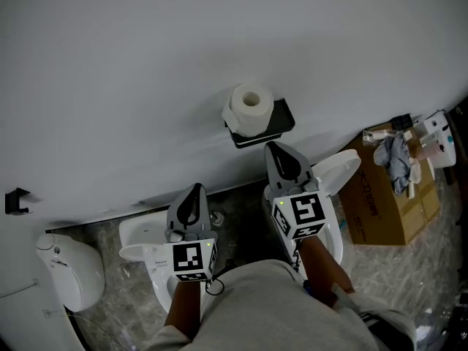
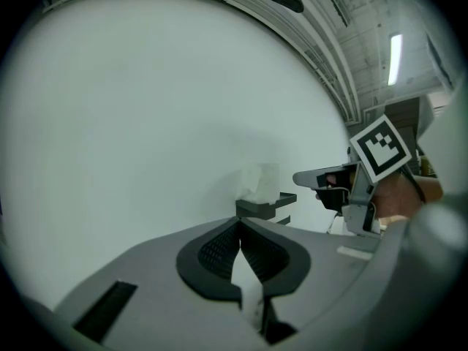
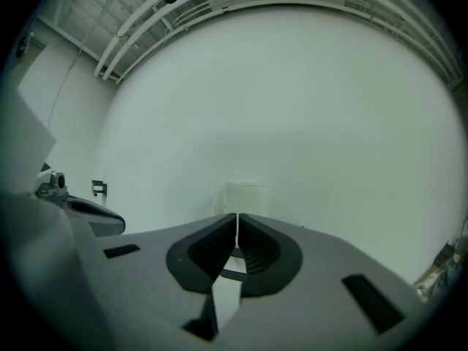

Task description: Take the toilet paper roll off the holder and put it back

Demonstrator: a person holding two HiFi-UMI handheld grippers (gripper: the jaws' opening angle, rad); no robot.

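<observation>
**Both grippers clenched below the roll on its wall holder**

A white toilet paper roll point(image 1: 251, 108) stands on a small black wall-mounted holder shelf point(image 1: 276, 127), with its core hole facing the head camera. It is just above the centre of the head view, against the plain white wall point(image 1: 146, 64). The right gripper point(image 1: 276, 149) points up at it from just below, near the holder but apart from it. Its dark ribbed fingers point(image 3: 197, 254) are clenched tip to tip with nothing between them. The left gripper point(image 1: 194, 190) hangs lower and to the left, well apart from the roll, and its fingers point(image 2: 219, 251) are likewise pressed together and empty. A brown cardboard box point(image 1: 384, 196) stands on the grey mottled floor point(image 1: 424, 269) at the right of the frame
</observation>
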